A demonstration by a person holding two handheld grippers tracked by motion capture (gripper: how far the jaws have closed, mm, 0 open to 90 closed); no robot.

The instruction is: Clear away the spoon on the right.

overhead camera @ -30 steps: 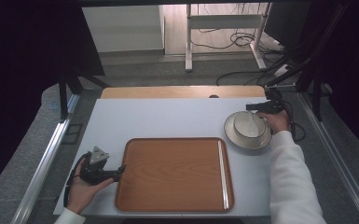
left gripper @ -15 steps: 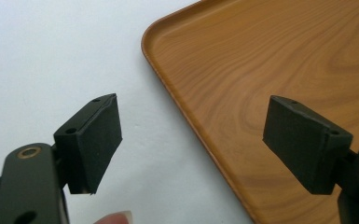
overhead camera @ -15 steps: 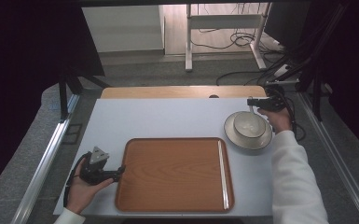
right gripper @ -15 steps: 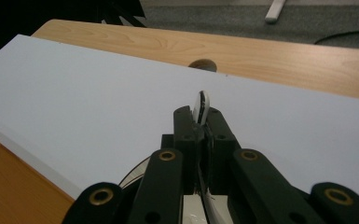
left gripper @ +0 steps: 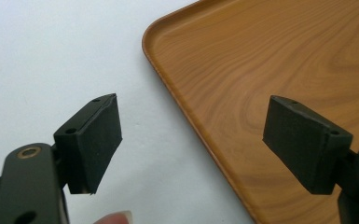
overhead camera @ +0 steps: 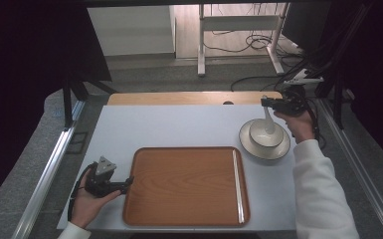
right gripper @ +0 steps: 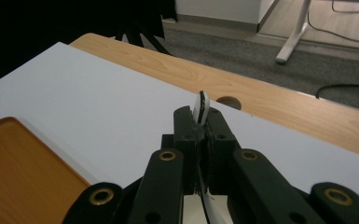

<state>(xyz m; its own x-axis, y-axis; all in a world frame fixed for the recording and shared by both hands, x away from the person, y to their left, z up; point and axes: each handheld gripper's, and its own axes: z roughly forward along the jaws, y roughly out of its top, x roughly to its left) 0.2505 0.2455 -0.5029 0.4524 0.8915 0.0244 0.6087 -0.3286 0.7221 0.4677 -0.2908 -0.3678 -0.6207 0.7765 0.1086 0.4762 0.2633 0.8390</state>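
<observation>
white ceramic is what i'm lifting: my right gripper (overhead camera: 268, 103) has its jaws clenched on the handle of a white spoon (overhead camera: 268, 121), whose scoop end hangs down into the white bowl (overhead camera: 265, 133). that bowl sits on a saucer (overhead camera: 251, 148) just off the right edge of the wooden tray (overhead camera: 186, 185), which i take as my landmark. in the right gripper view the spoon's handle tip (right gripper: 201, 108) pokes up edge-on between the pressed pads, so the hold looks thin and near the end of the handle. my left gripper (overhead camera: 122, 184) rests at the tray's left edge with its jaws spread, one pad over the white table (left gripper: 51, 60) and one over the tray rim (left gripper: 182, 107), gripping nothing. to do this step well i'd bring the spoon straight up until the scoop clears the bowl's rim before any sideways move toward the tray, since dragging it early could tip the bowl or twist the handle in the pads. i'd go slowly and keep the handle's tilt constant; a smooth glazed handle pinched at its end will likely pivot if swung. the left gripper can stay put, ready to steady the tray.
</observation>
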